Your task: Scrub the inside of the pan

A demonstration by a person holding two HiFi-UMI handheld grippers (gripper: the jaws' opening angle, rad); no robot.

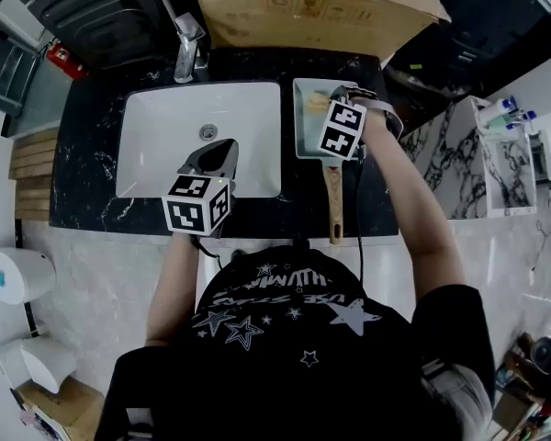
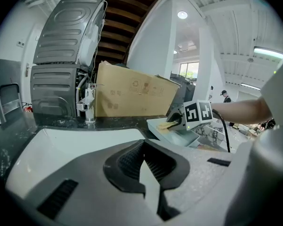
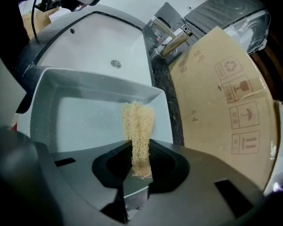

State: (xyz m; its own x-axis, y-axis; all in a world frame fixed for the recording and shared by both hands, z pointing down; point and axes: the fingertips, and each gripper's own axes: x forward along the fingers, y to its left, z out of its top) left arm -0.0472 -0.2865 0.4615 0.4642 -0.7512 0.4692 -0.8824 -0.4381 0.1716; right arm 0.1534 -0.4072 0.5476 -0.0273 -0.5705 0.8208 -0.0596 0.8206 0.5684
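While right claw (image 3: 137, 147) pinches loofah (image 3: 137, 121) inside pan (image 3: 80, 121) — left claw (image 2: 142, 172) closed.

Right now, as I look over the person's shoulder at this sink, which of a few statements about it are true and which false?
1. The right hand-held gripper is clamped on a tan fibrous scrubber. True.
2. The pan sits inside the sink. False: it rests on the dark counter, to the right of the sink.
3. The left hand-held gripper holds the pan's wooden handle. False: its jaws are together on nothing, and it hangs over the sink.
4. A cardboard box stands behind the pan. True.
5. The scrubber is over the pan's inside. True.
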